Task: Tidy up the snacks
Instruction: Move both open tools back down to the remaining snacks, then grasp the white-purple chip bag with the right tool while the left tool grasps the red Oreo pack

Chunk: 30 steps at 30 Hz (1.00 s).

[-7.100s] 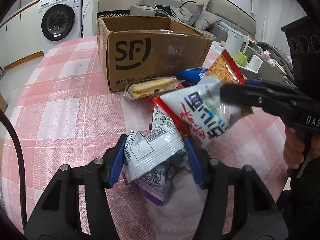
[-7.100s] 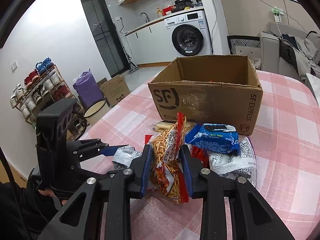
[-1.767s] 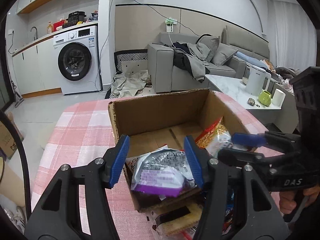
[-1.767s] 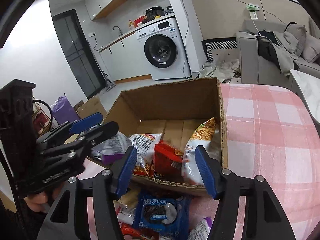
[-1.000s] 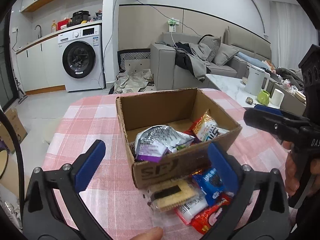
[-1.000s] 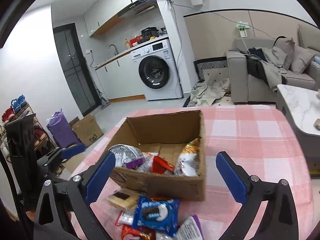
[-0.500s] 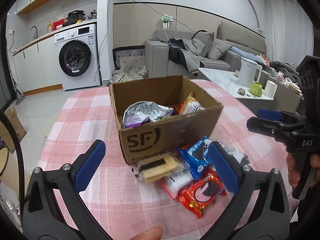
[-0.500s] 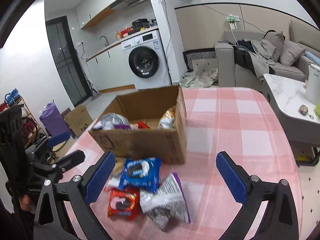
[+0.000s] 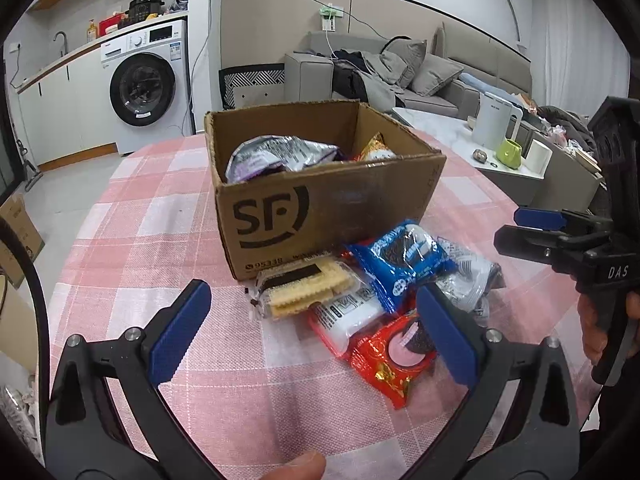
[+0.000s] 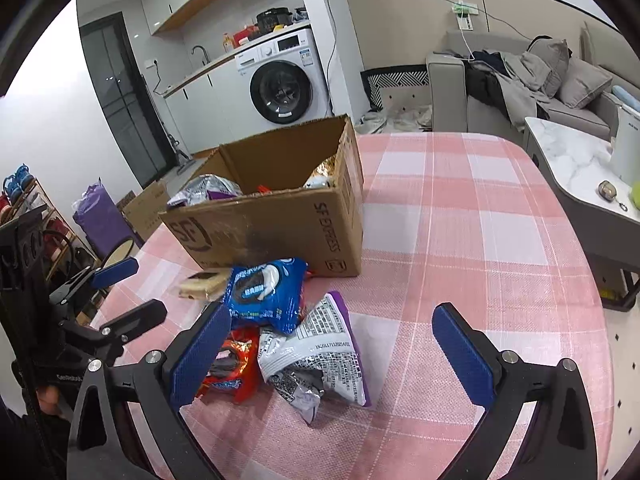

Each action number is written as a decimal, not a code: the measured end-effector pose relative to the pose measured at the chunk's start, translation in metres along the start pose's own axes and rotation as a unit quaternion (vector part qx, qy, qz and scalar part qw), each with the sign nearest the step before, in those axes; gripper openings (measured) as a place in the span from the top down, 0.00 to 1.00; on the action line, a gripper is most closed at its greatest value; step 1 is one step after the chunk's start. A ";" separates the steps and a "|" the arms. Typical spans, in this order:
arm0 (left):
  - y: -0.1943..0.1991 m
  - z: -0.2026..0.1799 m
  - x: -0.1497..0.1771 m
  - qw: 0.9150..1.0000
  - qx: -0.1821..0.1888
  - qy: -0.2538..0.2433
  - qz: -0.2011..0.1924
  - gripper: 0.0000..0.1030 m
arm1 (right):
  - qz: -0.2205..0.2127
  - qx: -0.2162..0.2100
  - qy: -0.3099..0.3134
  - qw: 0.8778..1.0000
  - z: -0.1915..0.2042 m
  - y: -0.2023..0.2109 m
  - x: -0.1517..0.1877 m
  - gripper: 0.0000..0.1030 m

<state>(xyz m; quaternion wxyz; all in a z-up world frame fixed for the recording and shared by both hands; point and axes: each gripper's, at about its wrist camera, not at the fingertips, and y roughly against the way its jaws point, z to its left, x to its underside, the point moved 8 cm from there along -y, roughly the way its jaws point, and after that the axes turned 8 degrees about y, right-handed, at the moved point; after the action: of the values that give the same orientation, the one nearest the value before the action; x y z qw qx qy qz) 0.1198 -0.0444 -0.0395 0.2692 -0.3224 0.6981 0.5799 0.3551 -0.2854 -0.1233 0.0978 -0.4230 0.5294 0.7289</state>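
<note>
— Blue pads first: how do the grippers stand?

— Both spread wide and empty. The left gripper [image 9: 314,332] hangs over the loose packets in front of the cardboard box [image 9: 320,204]; the right gripper [image 10: 332,352] hangs over the same pile from the box's other corner, its jaws released and nothing between them.

— What lies nearest the box?

— A clear-wrapped biscuit packet [image 9: 304,286] touches the box's printed front wall. Just beside it, against that same wall, is a blue cookie packet [image 9: 400,262], resting partly on a white packet with red edges [image 9: 348,316]. Farther out from the box lies a red cookie packet [image 9: 390,356], and a silver and purple bag [image 10: 316,356] sits on the blue packet's outer side, farther from the box.

— And inside?

— A silver and purple bag [image 9: 276,154] by the box's left wall, an orange bag [image 9: 374,148] towards its right wall; what lies under them I cannot tell.

— The surface?

— A pink checked tablecloth [image 9: 160,216] — the box stands on it, well in from the edge.
</note>
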 end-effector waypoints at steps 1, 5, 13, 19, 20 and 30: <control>-0.002 -0.001 0.003 1.000 0.000 -0.002 0.002 0.01 | 0.002 -0.002 0.001 1.000 0.000 -0.001 0.001 0.00; -0.011 -0.003 0.008 1.000 -0.003 -0.004 0.011 0.01 | 0.010 -0.002 0.002 1.000 0.000 -0.006 0.003 0.00; -0.025 -0.010 0.018 0.999 0.000 -0.015 0.034 0.01 | 0.030 -0.002 0.004 1.000 0.000 -0.018 0.011 0.00; -0.034 -0.018 0.026 0.998 0.006 -0.021 0.051 0.01 | 0.057 -0.014 -0.001 0.998 0.002 -0.035 0.022 0.00; -0.036 -0.020 0.028 0.998 0.008 -0.023 0.055 0.01 | 0.063 -0.016 -0.004 0.998 0.002 -0.039 0.024 0.00; -0.049 -0.038 0.035 0.996 0.015 -0.051 0.077 0.01 | 0.077 -0.049 -0.012 0.996 0.008 -0.057 0.033 0.11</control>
<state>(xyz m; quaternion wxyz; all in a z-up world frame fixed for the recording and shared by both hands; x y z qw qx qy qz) 0.1346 -0.0922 -0.0902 0.2639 -0.2341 0.7150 0.6036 0.3635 -0.2648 -0.1856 0.0267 -0.3762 0.5228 0.7645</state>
